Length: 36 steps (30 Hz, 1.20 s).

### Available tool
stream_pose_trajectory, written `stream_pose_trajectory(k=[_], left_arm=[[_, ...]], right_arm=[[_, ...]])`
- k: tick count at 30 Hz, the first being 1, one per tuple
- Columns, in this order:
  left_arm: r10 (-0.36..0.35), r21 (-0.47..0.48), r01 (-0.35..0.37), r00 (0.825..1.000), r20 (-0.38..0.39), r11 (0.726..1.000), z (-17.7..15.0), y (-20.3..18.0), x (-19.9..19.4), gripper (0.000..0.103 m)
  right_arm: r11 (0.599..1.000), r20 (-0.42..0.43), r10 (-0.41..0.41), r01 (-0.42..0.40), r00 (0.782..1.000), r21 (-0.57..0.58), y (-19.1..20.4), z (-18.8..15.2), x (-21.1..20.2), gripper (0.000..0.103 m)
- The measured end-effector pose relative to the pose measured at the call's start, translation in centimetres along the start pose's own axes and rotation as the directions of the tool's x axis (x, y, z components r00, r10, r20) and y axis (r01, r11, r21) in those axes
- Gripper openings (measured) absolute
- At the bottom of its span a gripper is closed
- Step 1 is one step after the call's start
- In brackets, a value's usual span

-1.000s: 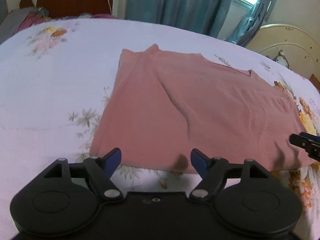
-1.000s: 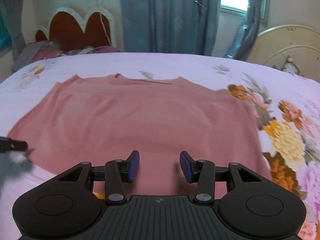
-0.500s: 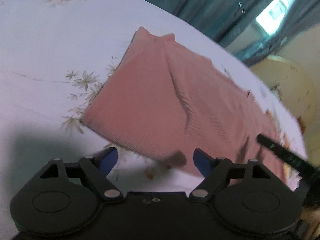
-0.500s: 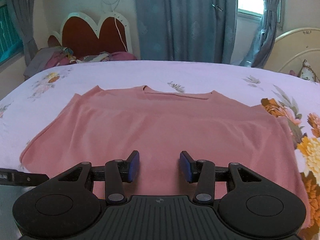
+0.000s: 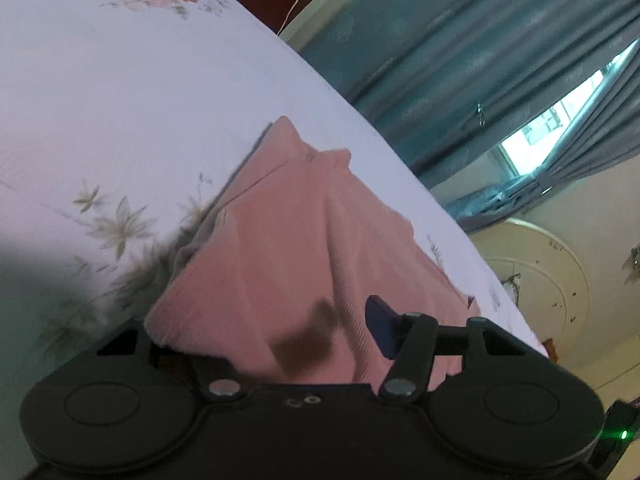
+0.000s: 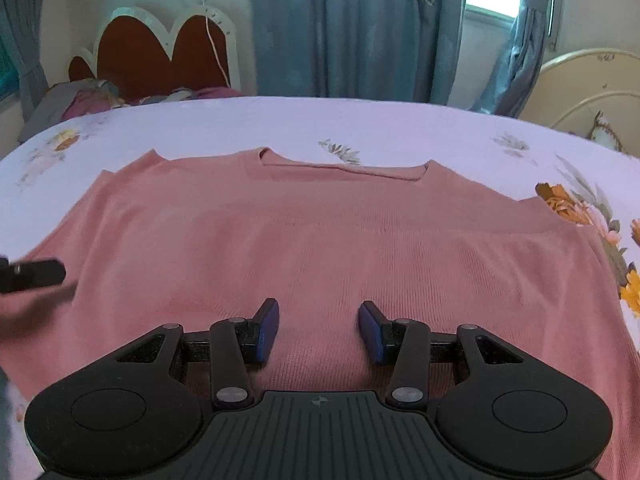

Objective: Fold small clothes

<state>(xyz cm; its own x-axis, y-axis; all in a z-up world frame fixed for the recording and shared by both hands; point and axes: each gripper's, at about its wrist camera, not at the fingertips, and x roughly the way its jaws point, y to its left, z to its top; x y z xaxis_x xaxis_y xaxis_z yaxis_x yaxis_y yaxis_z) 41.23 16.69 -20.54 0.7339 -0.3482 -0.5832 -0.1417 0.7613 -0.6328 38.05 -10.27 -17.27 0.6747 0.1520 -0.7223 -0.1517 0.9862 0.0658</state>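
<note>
A pink knit top (image 6: 320, 240) lies spread flat on the floral bedsheet (image 6: 360, 120), neckline at the far side. My right gripper (image 6: 319, 326) is open, low over the top's near hem. My left gripper (image 5: 272, 336) is tilted at the top's (image 5: 288, 248) left bottom corner, jaws wide apart. The cloth edge drapes over and hides its left finger; the right finger (image 5: 380, 332) shows over the fabric. A tip of the left gripper (image 6: 32, 276) shows at the left edge of the right wrist view.
A red and white headboard (image 6: 156, 56) with piled clothes (image 6: 88, 98) stands at the far left. Blue curtains (image 6: 352, 28) and a window are behind. A cream bed frame (image 6: 592, 80) stands at the right.
My left gripper has tilted and moved in onto the top's left bottom corner, whose edge now covers its left finger. My right gripper has stayed over the near hem.
</note>
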Motion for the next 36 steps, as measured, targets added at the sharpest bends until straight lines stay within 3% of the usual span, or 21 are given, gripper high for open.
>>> stream_pose_trajectory(k=[2, 3, 5, 17, 23, 28, 32, 36], left_arm=[[0.002, -0.024, -0.003, 1.0, -0.013, 1.0, 0.2, 0.3, 0.6, 0.022], [0.001, -0.057, -0.002, 1.0, -0.021, 0.998, 0.3, 0.8, 0.9, 0.016], [-0.012, -0.103, 0.01, 1.0, -0.019, 0.995, 0.2, 1.4, 0.9, 0.017], [-0.011, -0.135, 0.016, 0.999, 0.039, 0.991, -0.2, 1.3, -0.4, 0.013], [0.051, -0.004, -0.051, 0.992, 0.116, 0.999, -0.5, -2.6, -1.3, 0.012], [0.037, 0.166, -0.063, 0.987, 0.155, 0.984, -0.7, -8.7, -2.0, 0.012], [-0.044, 0.346, -0.007, 0.989, 0.14, 0.938, -2.4, -16.2, -1.1, 0.012], [-0.149, 0.496, 0.107, 0.988, 0.046, 0.862, -6.8, -23.2, 1.5, 0.012]], right_arm=[[1.0, 0.004, -0.011, 0.011, 1.0, -0.019, 0.3, -0.2, 0.1, 0.044], [1.0, 0.01, -0.012, 0.012, 1.0, -0.022, 0.3, -0.4, 0.1, 0.044], [1.0, 0.019, -0.013, 0.013, 1.0, -0.02, 0.3, -0.6, 0.1, 0.044], [0.999, 0.015, -0.002, 0.003, 1.0, -0.039, 0.3, -0.4, 0.3, 0.045], [0.997, 0.047, 0.054, -0.051, 0.997, -0.056, -0.6, -1.0, 0.1, 0.045], [0.99, 0.044, 0.14, -0.14, 0.989, 0.001, -3.3, 0.2, -1.3, 0.045], [0.983, 0.097, 0.149, -0.157, 0.984, 0.092, -8.6, 0.2, -4.6, 0.045], [0.974, 0.105, 0.097, -0.116, 0.99, 0.193, -15.5, -1.2, -7.5, 0.045]])
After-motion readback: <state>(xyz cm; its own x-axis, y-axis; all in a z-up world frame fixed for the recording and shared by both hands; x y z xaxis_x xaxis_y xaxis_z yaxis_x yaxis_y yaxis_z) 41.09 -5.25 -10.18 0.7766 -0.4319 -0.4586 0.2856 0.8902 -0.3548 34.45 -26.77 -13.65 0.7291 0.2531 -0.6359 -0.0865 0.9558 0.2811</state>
